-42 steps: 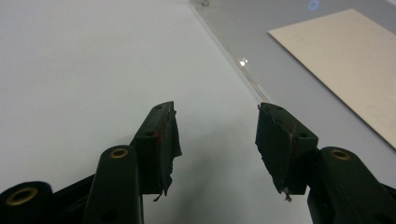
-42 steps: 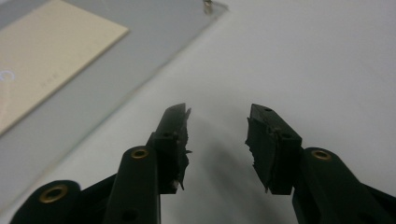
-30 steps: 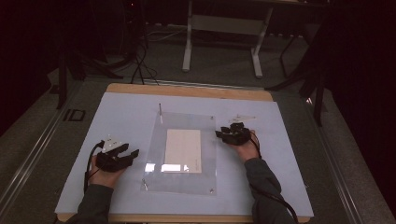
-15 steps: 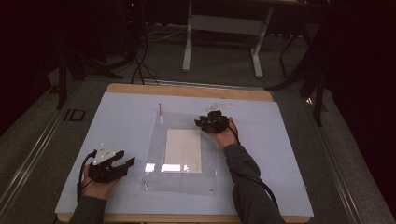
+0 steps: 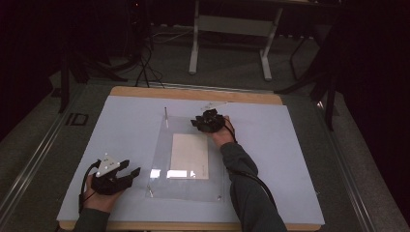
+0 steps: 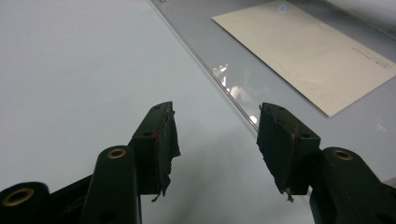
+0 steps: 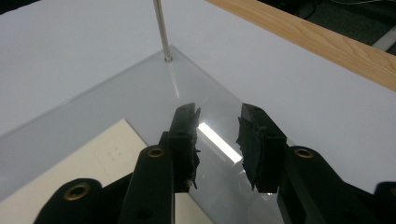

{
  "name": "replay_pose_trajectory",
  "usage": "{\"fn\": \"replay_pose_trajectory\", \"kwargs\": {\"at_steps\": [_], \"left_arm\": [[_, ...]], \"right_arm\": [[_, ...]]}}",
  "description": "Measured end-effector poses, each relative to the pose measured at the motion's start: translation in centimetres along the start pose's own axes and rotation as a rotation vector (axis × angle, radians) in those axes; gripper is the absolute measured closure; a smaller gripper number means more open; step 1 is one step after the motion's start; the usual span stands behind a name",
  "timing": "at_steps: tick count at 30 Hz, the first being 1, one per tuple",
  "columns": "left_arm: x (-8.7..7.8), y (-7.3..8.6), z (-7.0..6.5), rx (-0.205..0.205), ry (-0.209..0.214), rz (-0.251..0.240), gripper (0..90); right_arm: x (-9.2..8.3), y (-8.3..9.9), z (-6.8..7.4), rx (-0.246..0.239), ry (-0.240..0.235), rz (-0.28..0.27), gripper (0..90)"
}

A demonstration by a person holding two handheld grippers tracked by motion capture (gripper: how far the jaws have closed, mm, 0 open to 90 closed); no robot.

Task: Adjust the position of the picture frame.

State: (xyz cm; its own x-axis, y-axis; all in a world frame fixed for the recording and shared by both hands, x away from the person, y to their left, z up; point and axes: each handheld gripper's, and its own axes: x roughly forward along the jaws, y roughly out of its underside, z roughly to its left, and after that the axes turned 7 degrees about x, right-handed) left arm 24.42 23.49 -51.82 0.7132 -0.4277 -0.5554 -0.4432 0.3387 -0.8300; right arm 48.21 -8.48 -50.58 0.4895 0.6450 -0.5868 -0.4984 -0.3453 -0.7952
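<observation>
The acrylic sheet (image 5: 186, 162) lies flat at the table's (image 5: 290, 159) centre with a cream card (image 5: 190, 155) under or on it, long axes both running twelve to six, and a thin metal pin (image 5: 166, 115) standing at its far-left corner. The right gripper (image 5: 205, 121) hangs over the sheet's far edge, the pin at about ten o'clock from it; its jaws have just been closing, now narrow and empty. The left gripper (image 5: 126, 175) rests wide and empty at the sheet's eight o'clock, so the right is nearer the pin.
</observation>
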Motion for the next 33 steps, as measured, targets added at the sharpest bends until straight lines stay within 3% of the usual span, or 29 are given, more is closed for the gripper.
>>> {"fn": "replay_pose_trajectory", "kwargs": {"at_steps": [14,26,33], "left_arm": [[-0.9,0.8,-0.9,0.018,0.064,-0.019,48.7],[-2.0,2.2,-2.9,0.104,0.138,-0.019,48.7],[-1.8,2.1,-4.0,0.143,0.209,-0.037,53.7]], "right_arm": [[2.7,-2.1,1.7,-0.014,-0.019,0.01,68.0],[2.9,-2.6,1.7,-0.01,-0.025,0.009,66.8],[3.2,-3.2,2.1,-0.015,-0.033,0.005,66.4]]}}
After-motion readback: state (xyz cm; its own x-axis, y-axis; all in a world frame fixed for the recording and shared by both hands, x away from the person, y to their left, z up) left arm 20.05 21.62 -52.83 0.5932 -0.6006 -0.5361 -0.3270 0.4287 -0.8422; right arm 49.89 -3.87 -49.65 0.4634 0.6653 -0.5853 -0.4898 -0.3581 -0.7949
